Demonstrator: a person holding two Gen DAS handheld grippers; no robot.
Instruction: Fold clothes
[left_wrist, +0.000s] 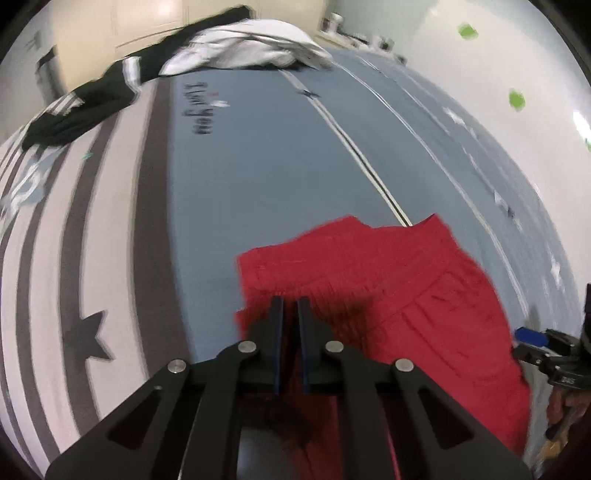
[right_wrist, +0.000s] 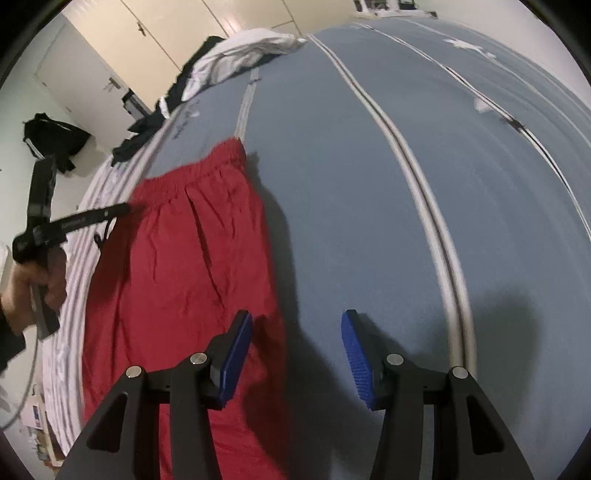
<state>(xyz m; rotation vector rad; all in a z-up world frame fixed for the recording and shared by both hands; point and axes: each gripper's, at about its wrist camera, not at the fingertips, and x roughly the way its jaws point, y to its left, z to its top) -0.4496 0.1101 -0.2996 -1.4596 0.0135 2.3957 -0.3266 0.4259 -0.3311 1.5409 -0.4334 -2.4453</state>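
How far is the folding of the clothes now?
Early stage. Done: the red shorts lie spread on the bed; no fold shows yet. In hand: the left hand-held gripper is shut at their waistband edge; whether it pinches cloth is unclear. The right hand-held gripper is open above their side. Left: folding them, then the pile behind.

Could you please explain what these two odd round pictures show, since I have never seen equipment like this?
A person holds a two-finger gripper in each hand, and each carries a wide-angle camera looking along its fingers. One picture comes from the left gripper, whose jaws are nearly closed on the edge of the red shorts. The other comes from the right gripper, open and empty above the shorts' side edge. The shorts lie on a blue-grey bedspread. A pile of dark and white clothes waits at the far end.
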